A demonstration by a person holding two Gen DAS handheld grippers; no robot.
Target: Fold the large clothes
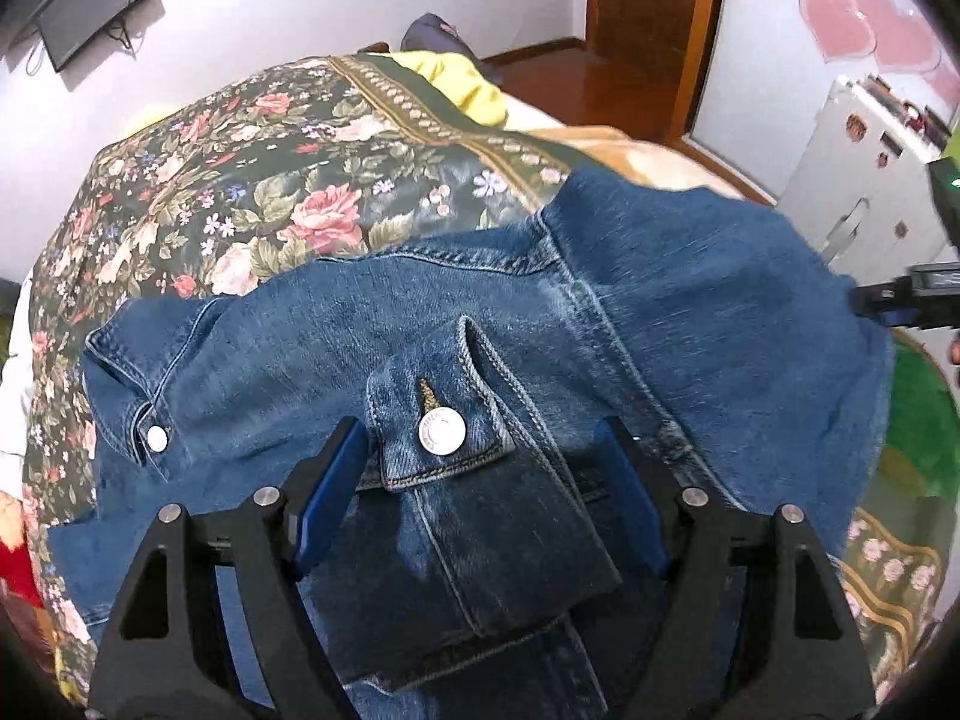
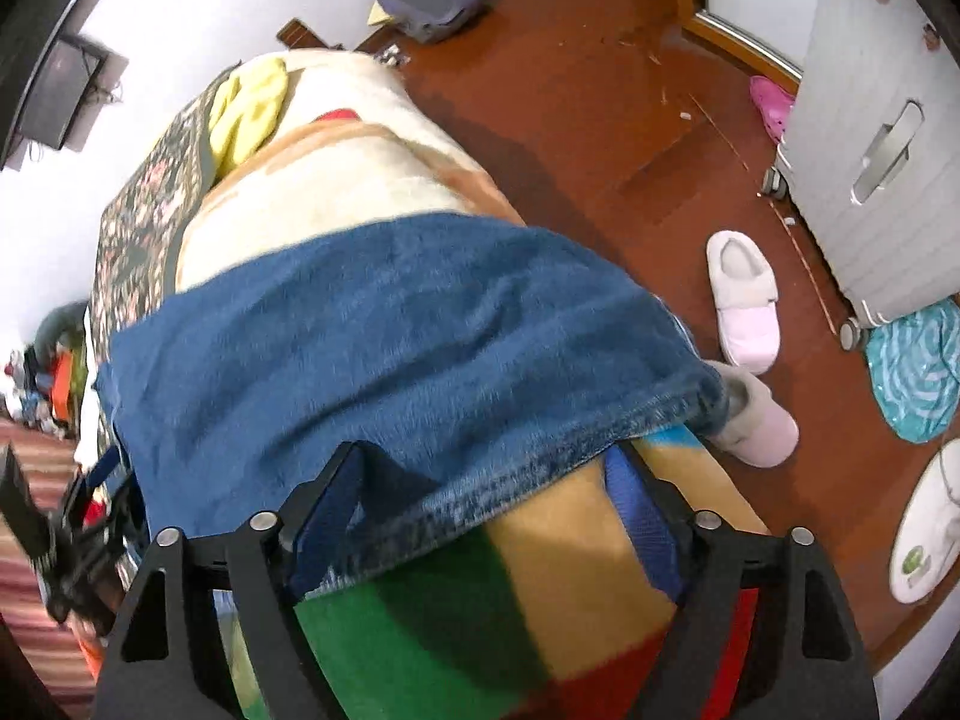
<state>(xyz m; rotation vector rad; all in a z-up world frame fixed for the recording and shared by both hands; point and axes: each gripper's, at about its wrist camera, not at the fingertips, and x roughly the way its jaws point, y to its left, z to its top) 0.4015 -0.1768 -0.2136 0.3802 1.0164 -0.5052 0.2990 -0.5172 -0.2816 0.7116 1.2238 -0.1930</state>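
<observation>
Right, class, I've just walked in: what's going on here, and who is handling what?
A person with tongs in each hand is folding a denim jacket spread on a bed with a floral cover. The left tongs are open, their fingers either side of a sleeve cuff already laid across the jacket. The right tongs are open too, at the jacket's hem over a colourful blanket. Neither grips anything yet.

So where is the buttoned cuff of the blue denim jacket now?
In the left wrist view, the buttoned cuff lies between the open left gripper's fingers, on the blue denim jacket.
</observation>
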